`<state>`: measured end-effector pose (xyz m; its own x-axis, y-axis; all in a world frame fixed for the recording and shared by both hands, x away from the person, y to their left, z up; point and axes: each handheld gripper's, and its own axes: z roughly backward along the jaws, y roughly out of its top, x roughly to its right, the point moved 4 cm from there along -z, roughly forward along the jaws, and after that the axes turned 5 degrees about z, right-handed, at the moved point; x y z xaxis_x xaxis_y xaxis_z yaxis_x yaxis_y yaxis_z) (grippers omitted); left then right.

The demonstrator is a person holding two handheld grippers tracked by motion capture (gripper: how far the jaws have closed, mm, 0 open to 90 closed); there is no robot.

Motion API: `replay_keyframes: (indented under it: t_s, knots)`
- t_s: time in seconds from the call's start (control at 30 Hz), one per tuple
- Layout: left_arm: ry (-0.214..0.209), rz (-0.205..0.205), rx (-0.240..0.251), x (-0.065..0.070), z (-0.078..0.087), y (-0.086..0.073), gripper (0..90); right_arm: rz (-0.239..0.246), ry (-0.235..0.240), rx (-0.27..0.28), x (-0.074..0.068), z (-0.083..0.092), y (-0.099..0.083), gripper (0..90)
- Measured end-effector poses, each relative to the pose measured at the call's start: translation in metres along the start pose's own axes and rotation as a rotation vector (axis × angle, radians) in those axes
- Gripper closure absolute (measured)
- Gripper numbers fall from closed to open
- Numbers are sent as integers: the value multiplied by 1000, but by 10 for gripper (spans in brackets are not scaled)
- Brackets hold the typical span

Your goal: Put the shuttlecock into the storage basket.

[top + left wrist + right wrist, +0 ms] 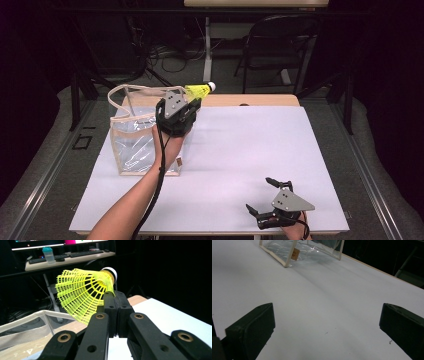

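A yellow shuttlecock (200,91) with a white cork tip is pinched by its mesh skirt in my left gripper (194,102), held in the air by the right edge of a clear bag (135,142) with beige trim. In the left gripper view the jaws are pressed together on the edge of the shuttlecock (82,293), and the bag's rim (30,320) lies below left. My right gripper (270,195) rests near the table's front right, jaws wide apart with nothing between them. The bag's corner (294,252) appears far off in the right gripper view.
A white sheet covers the table (240,150), with a wooden strip (250,100) along its far edge. Behind the table stand a dark chair (280,45) and a desk leg (206,50). A small tag (179,162) hangs at the bag's front corner.
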<state>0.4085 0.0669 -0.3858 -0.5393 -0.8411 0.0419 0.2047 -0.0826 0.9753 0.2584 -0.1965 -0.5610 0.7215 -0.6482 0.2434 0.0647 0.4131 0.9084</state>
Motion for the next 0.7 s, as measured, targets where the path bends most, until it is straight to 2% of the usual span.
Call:
replay_keyframes:
  t_s: [0.7]
  knots:
    - [36, 10, 26, -20, 11, 9, 895, 2, -3, -2, 0, 0, 0, 0]
